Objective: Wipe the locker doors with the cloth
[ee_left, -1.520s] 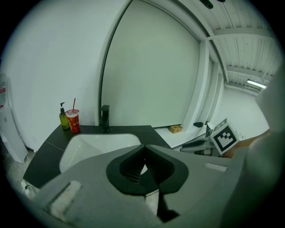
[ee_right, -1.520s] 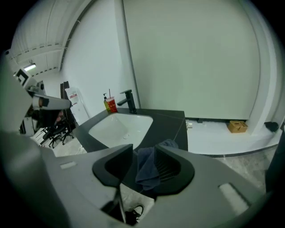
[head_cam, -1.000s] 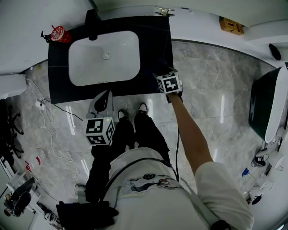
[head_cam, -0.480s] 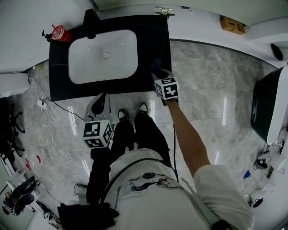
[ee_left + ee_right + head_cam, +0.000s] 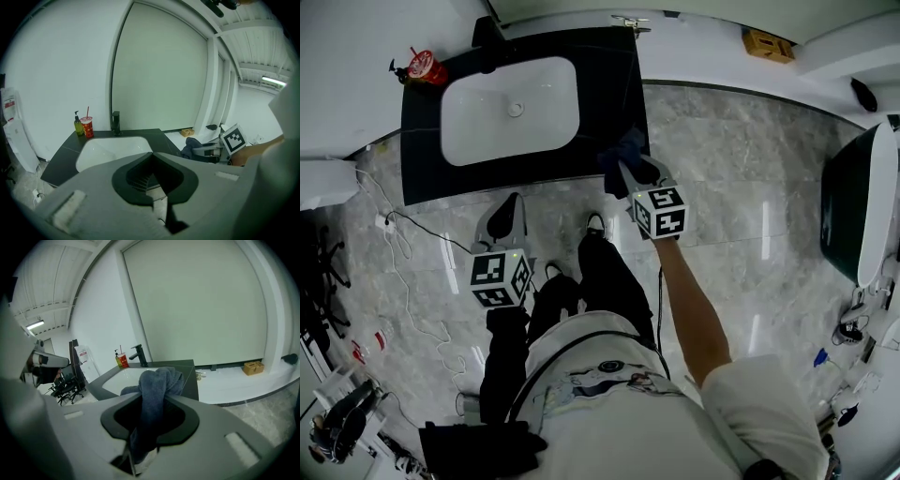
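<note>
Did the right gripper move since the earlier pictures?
Yes: right gripper, jaws just closed on the cloth, has pulled back from the counter toward the person.

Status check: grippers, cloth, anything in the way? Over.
Right gripper just closed on cloth, holding it. Left gripper shut, empty. No locker doors in view; sink counter ahead.

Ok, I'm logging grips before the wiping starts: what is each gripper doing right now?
Left gripper: tongs together, nothing in them.
Right gripper: tongs have just been closing and now grip the dark blue cloth.
</note>
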